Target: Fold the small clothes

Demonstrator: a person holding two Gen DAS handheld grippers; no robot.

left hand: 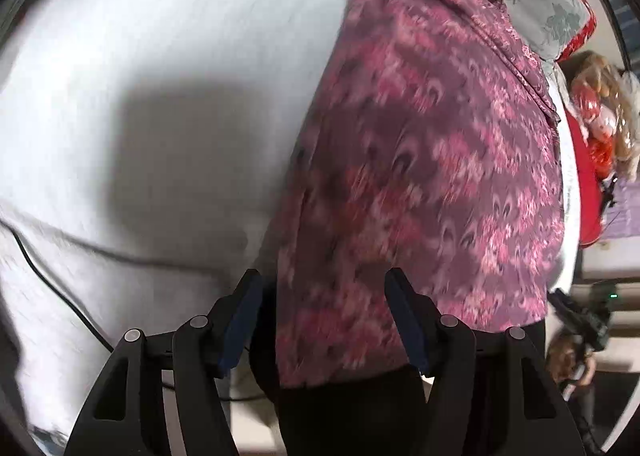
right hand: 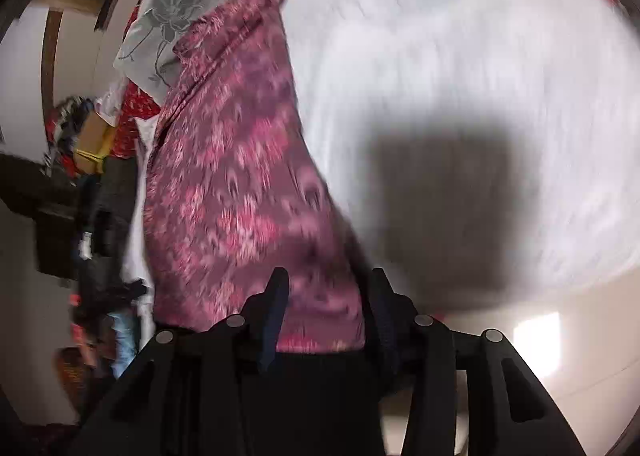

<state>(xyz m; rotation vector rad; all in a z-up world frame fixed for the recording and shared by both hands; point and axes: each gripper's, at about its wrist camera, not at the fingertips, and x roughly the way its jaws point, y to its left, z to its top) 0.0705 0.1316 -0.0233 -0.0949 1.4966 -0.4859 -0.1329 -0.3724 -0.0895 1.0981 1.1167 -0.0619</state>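
Both grippers hang above a white sheet (left hand: 160, 56) with their jaws apart and nothing pinched: the left gripper (left hand: 324, 320) stands wide, the right gripper (right hand: 326, 312) narrower, its pads clear of the cloth seen between them. Largest on the sheet is the pink patterned garment (left hand: 420, 176), a long strip running from the near edge toward a grey floral pillow (left hand: 536, 8) at the far end. Only the left view shows a black cable (left hand: 60, 288) across the sheet; only the right shows a cluttered pile (right hand: 84, 136) beyond the edge.
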